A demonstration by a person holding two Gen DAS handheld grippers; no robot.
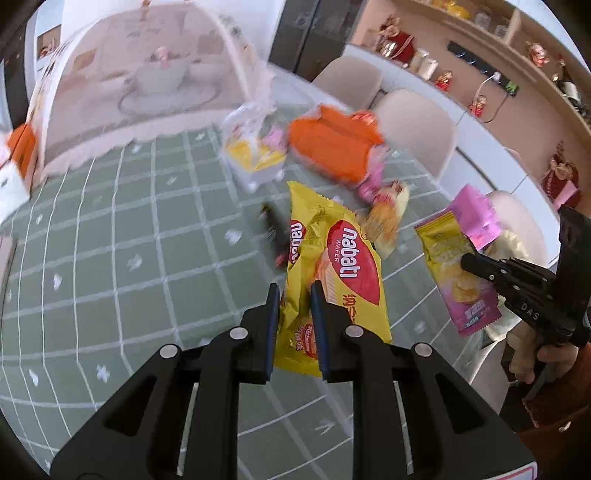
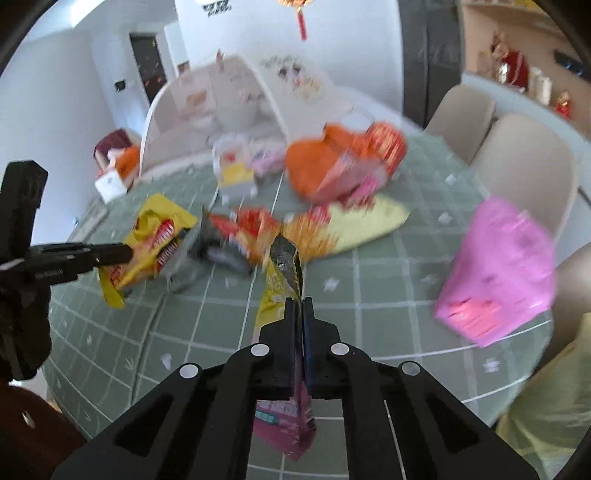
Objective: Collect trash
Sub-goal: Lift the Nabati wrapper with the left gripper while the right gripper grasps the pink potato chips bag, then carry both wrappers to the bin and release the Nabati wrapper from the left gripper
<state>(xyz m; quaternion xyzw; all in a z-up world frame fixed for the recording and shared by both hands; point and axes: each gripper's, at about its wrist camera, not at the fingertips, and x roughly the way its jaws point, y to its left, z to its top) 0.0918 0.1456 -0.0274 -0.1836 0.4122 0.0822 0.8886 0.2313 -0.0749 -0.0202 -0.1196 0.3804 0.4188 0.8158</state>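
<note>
Two wrappers are held, one in each gripper's jaws.

A round table [image 2: 369, 288] is covered by a green cloth [image 1: 147, 229] marked with a white grid and small white crosses. At its far side a mesh food cover [image 1: 155, 81] is set over dishes, which are seen only dimly through it. Beige chairs [image 1: 413, 125] are drawn up along the table's right edge. Behind them a shelf unit [image 1: 480, 62] is lined with red and gold ornaments. A red tasselled decoration [image 2: 301, 18] is hung against the white wall, and a dark door [image 2: 146, 62] is seen further back.
</note>
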